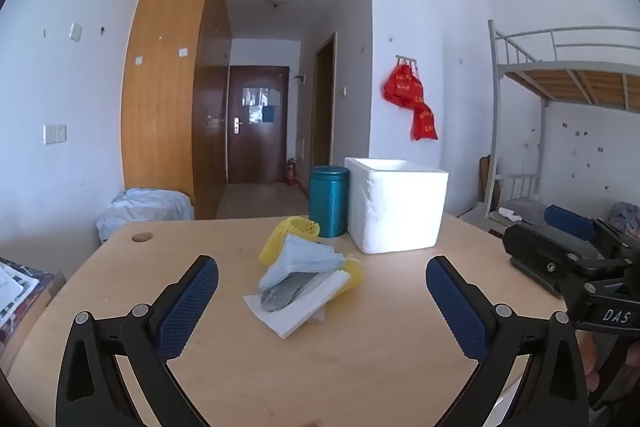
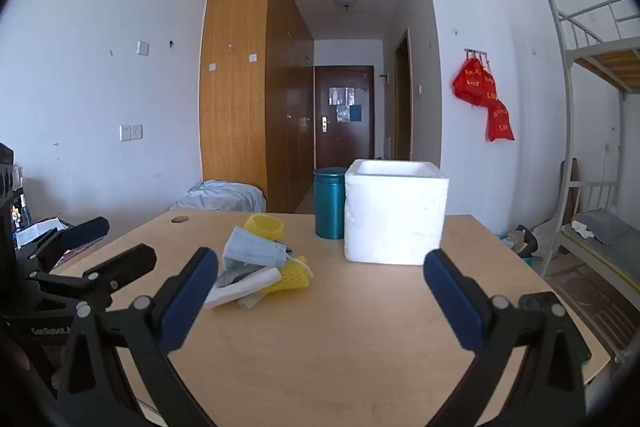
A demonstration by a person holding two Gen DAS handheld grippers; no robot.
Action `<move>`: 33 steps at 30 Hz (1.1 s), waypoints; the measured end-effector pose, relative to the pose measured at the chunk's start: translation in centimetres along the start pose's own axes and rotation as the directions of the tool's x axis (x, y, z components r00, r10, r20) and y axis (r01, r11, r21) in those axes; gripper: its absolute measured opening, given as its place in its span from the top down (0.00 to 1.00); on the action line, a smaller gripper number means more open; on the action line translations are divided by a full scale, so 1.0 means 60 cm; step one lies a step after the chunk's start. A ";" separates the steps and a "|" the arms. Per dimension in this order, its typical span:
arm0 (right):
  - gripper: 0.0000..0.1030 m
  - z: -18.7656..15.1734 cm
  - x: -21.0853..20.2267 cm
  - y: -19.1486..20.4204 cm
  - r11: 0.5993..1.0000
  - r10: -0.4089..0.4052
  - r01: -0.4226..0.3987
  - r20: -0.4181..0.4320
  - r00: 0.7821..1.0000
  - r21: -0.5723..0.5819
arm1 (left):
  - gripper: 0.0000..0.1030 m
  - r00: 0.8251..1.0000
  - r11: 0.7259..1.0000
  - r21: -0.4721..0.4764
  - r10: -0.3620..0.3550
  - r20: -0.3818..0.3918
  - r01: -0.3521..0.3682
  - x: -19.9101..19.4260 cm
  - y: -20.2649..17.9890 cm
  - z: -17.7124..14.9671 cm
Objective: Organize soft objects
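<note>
A dormitory bedroom: a metal bunk bed (image 1: pixel 560 75) stands right of the wooden desk (image 1: pixel 360 347), a tall wardrobe (image 1: pixel 172 67) beyond its left corner, the entrance door (image 1: pixel 258 123) behind.

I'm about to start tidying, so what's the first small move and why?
Probably ease the left gripper forward onto the blue face mask: it tops the soft pile, both grippers are open and empty, and the white foam box stands open just behind.
</note>
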State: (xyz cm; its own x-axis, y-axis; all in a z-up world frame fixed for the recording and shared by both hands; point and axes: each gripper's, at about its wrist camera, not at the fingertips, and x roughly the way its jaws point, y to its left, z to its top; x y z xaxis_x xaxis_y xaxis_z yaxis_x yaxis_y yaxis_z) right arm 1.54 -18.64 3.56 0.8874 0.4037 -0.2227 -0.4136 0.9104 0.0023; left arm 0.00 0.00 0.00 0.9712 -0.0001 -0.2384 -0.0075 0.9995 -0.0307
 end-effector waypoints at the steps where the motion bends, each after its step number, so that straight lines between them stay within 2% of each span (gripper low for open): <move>1: 0.00 0.000 0.000 0.000 1.000 -0.002 0.002 0.009 1.000 -0.003 | 0.00 1.000 1.000 -0.004 -0.006 -0.002 0.006 0.001 0.000 0.000; 4: 0.00 0.000 -0.001 0.000 1.000 0.001 0.000 0.008 1.000 -0.006 | 0.00 1.000 1.000 -0.008 -0.001 -0.011 0.001 0.008 -0.002 0.002; 11: 0.00 -0.001 -0.001 -0.001 1.000 0.001 -0.001 0.006 1.000 -0.001 | 0.00 0.999 0.999 -0.034 -0.003 0.048 0.004 -0.009 0.006 0.009; 33: 0.00 -0.001 0.001 -0.001 1.000 0.003 -0.003 0.006 1.000 -0.001 | 0.00 1.000 0.999 -0.041 -0.011 0.024 0.012 -0.004 0.007 0.008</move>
State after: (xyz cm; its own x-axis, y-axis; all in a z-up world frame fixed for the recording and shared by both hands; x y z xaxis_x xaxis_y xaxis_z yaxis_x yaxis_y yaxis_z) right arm 1.61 -18.65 3.48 0.8873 0.4069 -0.2170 -0.4164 0.9092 0.0019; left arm -0.13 0.45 0.49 0.9766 -0.0103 -0.2150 -0.0056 0.9973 -0.0734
